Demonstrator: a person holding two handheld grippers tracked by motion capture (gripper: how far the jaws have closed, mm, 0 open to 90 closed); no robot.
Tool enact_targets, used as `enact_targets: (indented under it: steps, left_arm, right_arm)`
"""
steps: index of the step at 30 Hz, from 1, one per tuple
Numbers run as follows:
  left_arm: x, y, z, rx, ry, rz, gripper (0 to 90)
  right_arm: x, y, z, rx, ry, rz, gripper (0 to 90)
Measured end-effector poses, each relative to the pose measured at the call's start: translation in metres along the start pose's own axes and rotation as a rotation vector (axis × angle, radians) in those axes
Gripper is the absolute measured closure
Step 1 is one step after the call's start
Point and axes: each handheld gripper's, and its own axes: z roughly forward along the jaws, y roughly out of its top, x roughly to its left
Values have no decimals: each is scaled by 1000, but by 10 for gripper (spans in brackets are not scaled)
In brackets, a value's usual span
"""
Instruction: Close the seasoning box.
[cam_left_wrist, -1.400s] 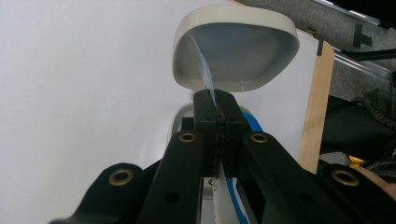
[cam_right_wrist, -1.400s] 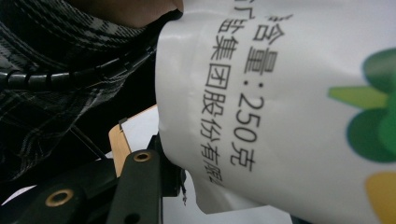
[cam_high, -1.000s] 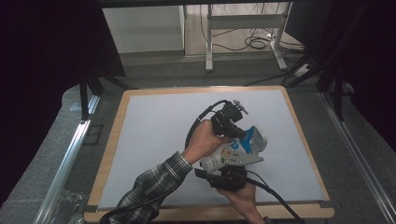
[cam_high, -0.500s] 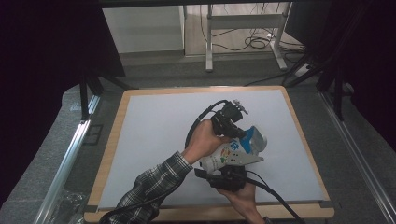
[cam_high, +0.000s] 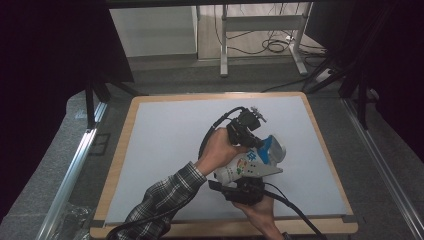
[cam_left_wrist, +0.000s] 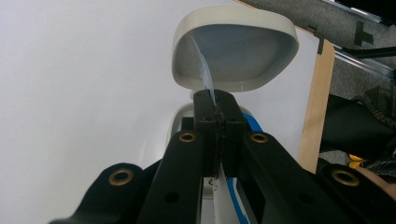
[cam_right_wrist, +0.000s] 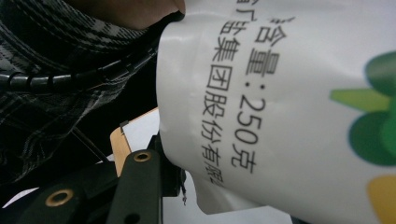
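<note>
- One white pouch (cam_high: 245, 167) is in play, held up over the near right part of the white table (cam_high: 165, 145), between two hand-held grippers. It has a blue end (cam_high: 270, 147) toward the far right and coloured marks on its side.
- One pale, shallow bowl (cam_left_wrist: 236, 49) stands on the table just beyond the pouch's top; in the high view it peeks out at the pouch's right end (cam_high: 278, 150).
- Left gripper (cam_high: 246, 131): its jaws are pressed together on a thin clear-and-blue edge of the pouch (cam_left_wrist: 205, 79), with no gap between the pads (cam_left_wrist: 227, 135).
- Right gripper (cam_high: 243, 190): it sits under the pouch near the table's front edge. One black jaw lies right against the bag's white side (cam_right_wrist: 280, 93); the other jaw is out of frame, so I cannot tell whether it is clamped.
- Two hands: the left (cam_high: 220, 150), in a plaid sleeve (cam_high: 160, 200), and the right (cam_high: 257, 210), coming up from the near edge.
- Writing: black Chinese characters run along the pouch, with "250" legible among them; beside them are green, yellow and blue printed shapes.
- Edges: a wooden rim (cam_high: 120, 165) frames the white surface; the pouch hangs close to the front rim.
- Open room: the whole left and far part of the table is bare.
</note>
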Motion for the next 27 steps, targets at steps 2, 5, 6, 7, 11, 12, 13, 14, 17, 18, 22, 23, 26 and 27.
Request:
enact_targets:
  steps: [2,5,6,7,11,12,13,14,17,18,22,23,26,27]
  left_arm:
    - [0,0,0,0,-1,1,892]
    - [0,0,0,3,-1,-3,892]
    - [0,0,0,6,2,-2,892]
    - [0,0,0,8,2,-2,891]
    - [0,0,1,6,1,-4,892]
    - [0,0,1,6,1,-4,892]
    - [0,0,1,7,1,-3,892]
    - [0,0,1,7,1,-3,891]
    - [0,0,0,7,1,-3,892]
    - [0,0,1,7,1,-3,892]
    - [0,0,1,8,1,-4,892]
    - [1,0,1,7,0,-5,892]
    - [1,0,1,7,0,-4,892]
    - [0,0,1,7,0,-5,892]
  right_arm:
    - [0,0,0,0,0,0,595]
    - [0,0,0,-1,0,-1,595]
    - [0,0,0,-1,0,0,595]
    - [0,0,0,-3,3,4,595]
    - [0,0,0,-2,4,5,595]
    - [0,0,0,-2,4,7,595]
    - [0,0,0,-3,3,4,595]
    - [0,0,0,-3,3,4,595]
    - [0,1,0,-4,3,3,595]
    - [0,1,0,-5,3,2,595]
    - [0,0,0,-4,3,2,595]
    - [0,0,0,-3,3,5,595]
    - [0,0,0,-4,3,3,595]
    - [0,0,0,-4,3,2,595]
